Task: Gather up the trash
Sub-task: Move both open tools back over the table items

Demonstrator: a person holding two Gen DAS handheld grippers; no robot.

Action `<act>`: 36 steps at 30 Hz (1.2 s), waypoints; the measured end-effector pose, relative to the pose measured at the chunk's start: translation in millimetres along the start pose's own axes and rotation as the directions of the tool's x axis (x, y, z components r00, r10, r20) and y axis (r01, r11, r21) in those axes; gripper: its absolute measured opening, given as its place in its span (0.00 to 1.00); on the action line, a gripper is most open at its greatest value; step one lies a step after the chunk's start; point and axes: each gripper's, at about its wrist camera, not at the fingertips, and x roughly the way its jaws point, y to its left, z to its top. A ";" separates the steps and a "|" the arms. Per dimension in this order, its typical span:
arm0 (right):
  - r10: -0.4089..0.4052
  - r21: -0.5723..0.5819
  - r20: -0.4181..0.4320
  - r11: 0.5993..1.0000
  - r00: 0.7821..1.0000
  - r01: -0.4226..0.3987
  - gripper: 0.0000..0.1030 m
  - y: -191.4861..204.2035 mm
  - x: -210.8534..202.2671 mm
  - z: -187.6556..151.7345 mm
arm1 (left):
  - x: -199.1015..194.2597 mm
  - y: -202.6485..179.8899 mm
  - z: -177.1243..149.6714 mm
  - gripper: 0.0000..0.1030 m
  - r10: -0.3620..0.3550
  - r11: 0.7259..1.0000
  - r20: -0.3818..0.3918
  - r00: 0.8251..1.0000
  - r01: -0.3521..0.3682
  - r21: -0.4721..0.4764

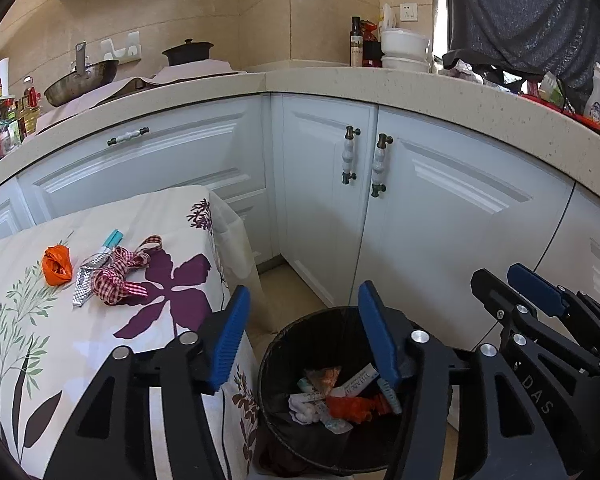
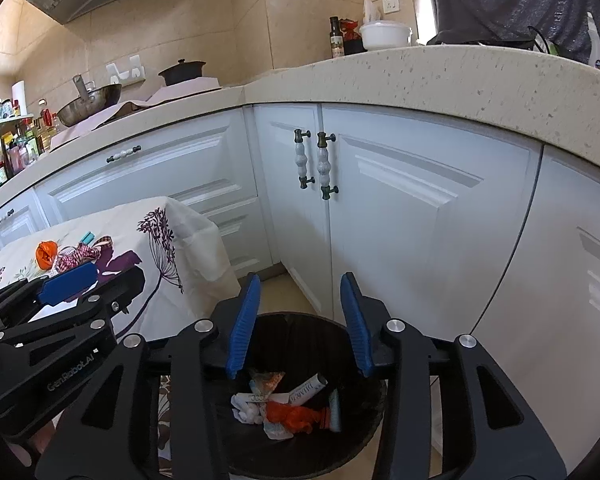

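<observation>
A black trash bin (image 1: 320, 336) stands on the floor beside a small table with a floral cloth (image 1: 100, 340). Wrappers, a white tissue and an orange crumpled piece (image 1: 348, 406) lie in the bin (image 2: 312, 340). My left gripper (image 1: 302, 300) hangs open over the bin's rim with nothing between its blue pads. My right gripper (image 2: 300, 284) is open above the bin, also holding nothing. On the table lie an orange crumpled piece (image 1: 57, 266), a silver wrapper (image 1: 85, 284), a red checked ribbon (image 1: 120, 276) and a teal tube (image 1: 112, 239).
White cabinet doors (image 1: 440, 220) with knobbed handles stand right behind the bin under a speckled counter (image 1: 420, 84). A wok, a dark pot, bottles and white bowls stand on the counter. A person in a grey shirt (image 1: 520, 12) is at the far right.
</observation>
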 end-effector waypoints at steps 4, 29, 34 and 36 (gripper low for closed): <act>0.003 -0.007 0.009 1.000 1.000 -0.003 0.46 3.5 -2.9 3.3 | -7.7 5.8 3.1 0.59 0.011 1.000 0.019 1.000 -0.011 -0.004; 0.145 -0.103 0.006 0.984 0.989 -0.144 0.58 104.1 6.8 27.7 | -45.2 127.6 -2.1 0.66 0.217 0.971 0.034 0.976 -0.212 -0.108; 0.193 -0.140 -0.009 0.971 0.981 -0.192 0.58 138.3 12.9 30.3 | -52.7 164.7 -7.9 0.66 0.284 0.949 0.018 0.959 -0.279 -0.148; 0.210 -0.154 -0.017 0.965 0.977 -0.211 0.58 150.9 16.0 30.7 | -54.8 179.9 -10.2 0.66 0.309 0.939 0.010 0.951 -0.303 -0.165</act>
